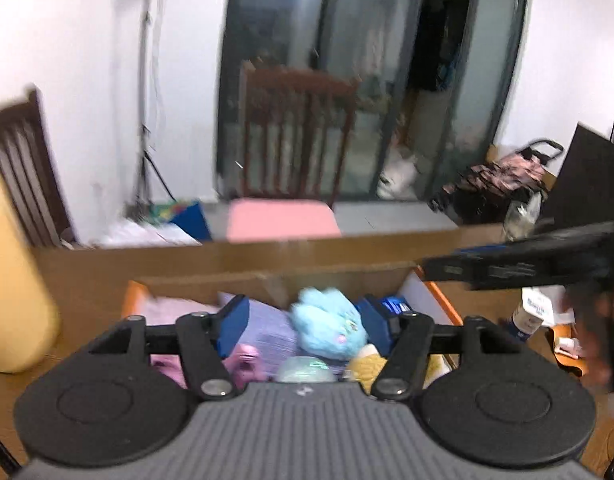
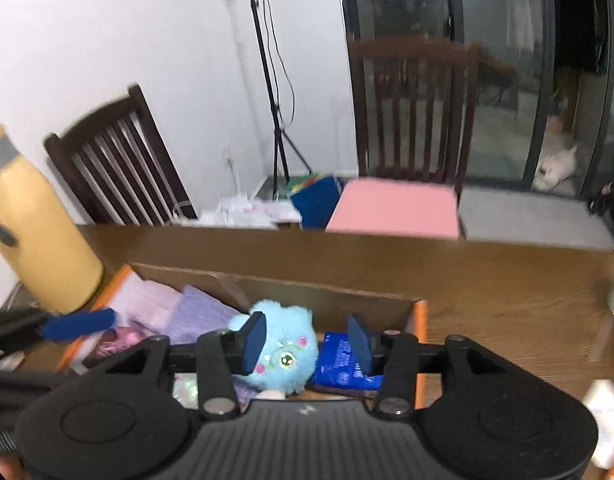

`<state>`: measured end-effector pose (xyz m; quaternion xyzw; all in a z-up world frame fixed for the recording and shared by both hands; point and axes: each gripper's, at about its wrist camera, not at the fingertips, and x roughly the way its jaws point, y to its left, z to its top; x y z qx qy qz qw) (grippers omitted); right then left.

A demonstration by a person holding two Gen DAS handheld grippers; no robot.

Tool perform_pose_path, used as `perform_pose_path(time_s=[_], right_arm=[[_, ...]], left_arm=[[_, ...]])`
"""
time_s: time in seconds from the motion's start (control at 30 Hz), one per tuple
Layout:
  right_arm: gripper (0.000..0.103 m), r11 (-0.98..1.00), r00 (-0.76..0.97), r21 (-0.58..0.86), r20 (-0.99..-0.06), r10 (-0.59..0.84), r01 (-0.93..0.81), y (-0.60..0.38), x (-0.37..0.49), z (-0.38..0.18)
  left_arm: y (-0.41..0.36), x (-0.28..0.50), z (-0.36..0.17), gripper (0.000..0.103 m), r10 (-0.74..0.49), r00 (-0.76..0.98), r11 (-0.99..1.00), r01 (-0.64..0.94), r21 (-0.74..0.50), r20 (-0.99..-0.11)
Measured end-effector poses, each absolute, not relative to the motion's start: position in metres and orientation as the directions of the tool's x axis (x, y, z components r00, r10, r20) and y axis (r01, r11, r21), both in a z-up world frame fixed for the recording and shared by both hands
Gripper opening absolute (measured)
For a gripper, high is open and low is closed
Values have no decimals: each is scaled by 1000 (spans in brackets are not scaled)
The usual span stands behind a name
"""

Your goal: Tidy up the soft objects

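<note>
Blue plush toy [image 2: 281,354] apparently between open right tongs [image 2: 307,344]

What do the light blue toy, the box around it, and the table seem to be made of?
Light blue toy: plush with fuzzy pile, probably synthetic; its eye looks like shiny plastic. Box: brown matte cardboard with orange edges, seemingly printed. Table: brown with visible grain, so wood or wood-look laminate; I cannot tell which.

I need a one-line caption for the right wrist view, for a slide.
Open right gripper hovers over a fluffy blue plush toy in a cardboard box of soft objects.
</note>
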<state>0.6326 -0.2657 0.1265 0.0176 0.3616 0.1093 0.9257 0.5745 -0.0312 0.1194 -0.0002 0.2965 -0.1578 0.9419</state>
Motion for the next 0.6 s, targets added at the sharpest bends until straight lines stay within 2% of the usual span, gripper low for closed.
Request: perform_pose_path(time_s=[0.1, 0.2, 0.3, 0.37, 0.43, 0.6], right_arm=[[53, 980, 754, 43, -633, 177, -193, -280, 583, 164], [59, 982, 795, -36, -593, 130, -188, -295, 529, 191], [67, 984, 839, -56, -532, 115, -170, -307, 481, 207], [72, 987, 874, -37, -472, 120, -156, -313, 451, 212], [82, 988, 910, -21, -393, 134, -154, -315, 415, 212], [84, 985, 950, -36, -274, 151, -167, -312, 337, 189]], left_arm=[[-17, 530, 155, 79, -230, 837, 969, 243, -39, -497], [-4, 483, 179, 84, -194, 878, 977, 213, -7, -437], [4, 441, 193, 87, -167, 912, 982, 186, 14, -375], [7, 414, 195, 90, -150, 929, 987, 161, 6, -339], [11, 383, 191, 91, -135, 945, 990, 140, -3, -296], [15, 304, 167, 98, -82, 974, 995, 91, 30, -211]])
